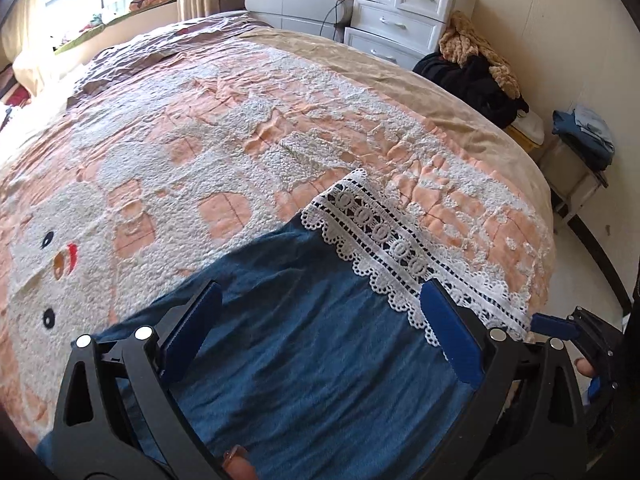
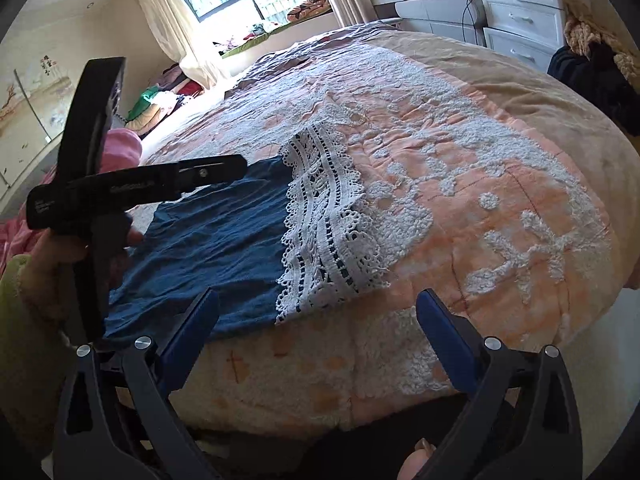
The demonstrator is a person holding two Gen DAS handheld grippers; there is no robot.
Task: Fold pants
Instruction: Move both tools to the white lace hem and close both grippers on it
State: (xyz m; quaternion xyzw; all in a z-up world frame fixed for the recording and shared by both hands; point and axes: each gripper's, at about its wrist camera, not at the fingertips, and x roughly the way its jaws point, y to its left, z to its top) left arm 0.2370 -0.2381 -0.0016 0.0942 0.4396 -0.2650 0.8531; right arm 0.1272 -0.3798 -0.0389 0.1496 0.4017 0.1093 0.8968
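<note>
Right wrist view shows one pair of pants (image 2: 208, 248) on one bed (image 2: 500, 184), both claws (image 2: 316, 320) spread wide.

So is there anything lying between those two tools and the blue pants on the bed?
Nothing visible. The left tool hangs open right above the pants, only air between. The right tool, also open, sits near the bed's edge, with just bare blanket between it and the lace hem.

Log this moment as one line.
pants flat on bed | lace hem far end | left gripper open above | right gripper open
</note>
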